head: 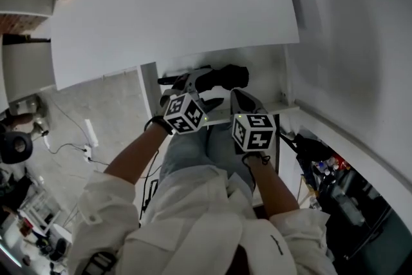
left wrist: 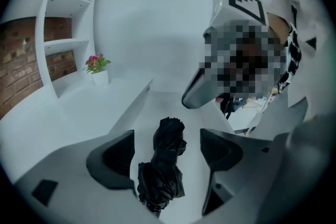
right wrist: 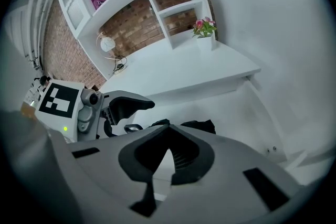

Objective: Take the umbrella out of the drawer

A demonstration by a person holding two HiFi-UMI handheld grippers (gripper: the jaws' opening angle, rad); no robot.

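Left gripper [left wrist: 167, 138] holds its 2 jaws spread either side of the folded black umbrella [left wrist: 160, 181], which lies in the open drawer [left wrist: 157, 107], probably lined up to grab it; right gripper [right wrist: 168, 132] is clenched empty beside it.

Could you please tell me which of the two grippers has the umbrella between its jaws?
The left gripper: its jaws stand apart on either side of the black umbrella. The right gripper has its jaws together with nothing between them.

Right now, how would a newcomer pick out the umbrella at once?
Under the white desk the open drawer sticks out toward the person. Inside it lies the umbrella, between the open jaws of the left gripper: a folded black bundle, the only dark object lying in it.
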